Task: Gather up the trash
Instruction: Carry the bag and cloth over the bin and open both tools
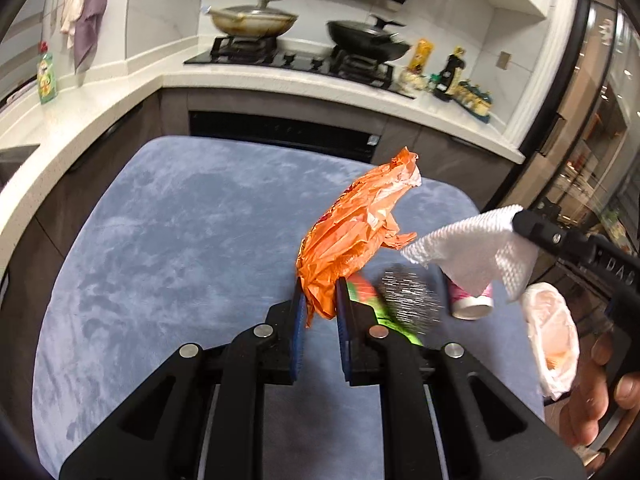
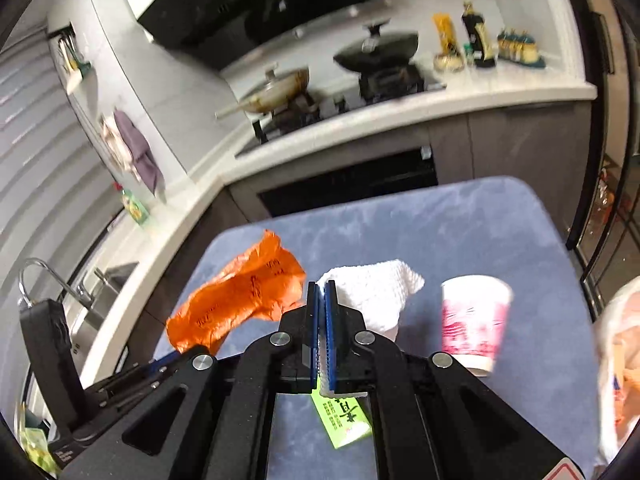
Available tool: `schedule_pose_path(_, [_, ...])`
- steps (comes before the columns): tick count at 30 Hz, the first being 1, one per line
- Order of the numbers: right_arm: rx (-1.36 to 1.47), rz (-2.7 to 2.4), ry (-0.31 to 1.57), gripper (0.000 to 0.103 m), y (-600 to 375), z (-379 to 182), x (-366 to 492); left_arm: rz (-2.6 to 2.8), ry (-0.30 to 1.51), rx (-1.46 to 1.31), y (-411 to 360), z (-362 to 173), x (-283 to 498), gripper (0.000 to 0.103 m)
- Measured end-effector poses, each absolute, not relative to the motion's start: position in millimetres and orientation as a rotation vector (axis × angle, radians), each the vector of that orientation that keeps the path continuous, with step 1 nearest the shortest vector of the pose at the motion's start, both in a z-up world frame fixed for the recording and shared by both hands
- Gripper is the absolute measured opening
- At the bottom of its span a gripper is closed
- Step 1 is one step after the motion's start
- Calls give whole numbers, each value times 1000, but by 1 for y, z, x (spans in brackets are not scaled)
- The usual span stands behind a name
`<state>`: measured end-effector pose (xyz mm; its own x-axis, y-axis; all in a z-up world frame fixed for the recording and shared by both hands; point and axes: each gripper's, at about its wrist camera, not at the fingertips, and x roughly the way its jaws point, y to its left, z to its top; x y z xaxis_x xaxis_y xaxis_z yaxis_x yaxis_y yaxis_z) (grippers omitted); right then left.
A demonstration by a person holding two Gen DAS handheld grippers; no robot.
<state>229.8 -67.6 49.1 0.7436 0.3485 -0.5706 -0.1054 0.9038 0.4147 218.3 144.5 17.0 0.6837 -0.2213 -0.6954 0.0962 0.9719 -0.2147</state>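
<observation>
From the left wrist camera, the left gripper [image 1: 320, 300] has its blue pads clamped on the lower end of a crumpled orange plastic bag [image 1: 352, 232], which stands up from the pads above a blue-grey cloth-covered table [image 1: 180, 240]. Just right of the pads lie a green packet [image 1: 384, 312] and a blurred steel scouring ball [image 1: 408, 296], the ball resting on the packet. Beside them a white paper cup [image 1: 472, 300] with pink print lies tipped on its side. At the right edge, the right gripper [image 1: 520, 220] comes in with its tip pinched on a white paper towel [image 1: 472, 256], held clear of the table and hanging over the cup. A white trash bag [image 1: 552, 344] sits at the table's right edge, with a hand [image 1: 600, 392] on the gripper handle beside it. Behind the table is a kitchen counter [image 1: 280, 80] with a stove and two pans.

From the right wrist camera, the right gripper [image 2: 322, 292] is closed tight on the paper towel [image 2: 376, 288], a thin white edge showing between the pads and the rest bunched beyond the right pad. The orange bag [image 2: 240, 296] hangs to the left, above the table [image 2: 480, 216]. The cup [image 2: 472, 324] is to the right, blurred. The green packet [image 2: 344, 420] shows below the pads. The trash bag [image 2: 620, 360] fills the right edge.
</observation>
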Motion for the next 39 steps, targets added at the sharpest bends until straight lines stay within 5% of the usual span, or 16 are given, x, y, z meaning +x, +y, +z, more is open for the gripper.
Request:
schedule_pose_path(16, [415, 11, 535, 4, -191, 92, 121, -403, 734, -23, 28, 58, 158, 14])
schedule_pose_path(39, [480, -316, 559, 4, -346, 35, 40, -664, 788, 189, -183, 28, 135, 14])
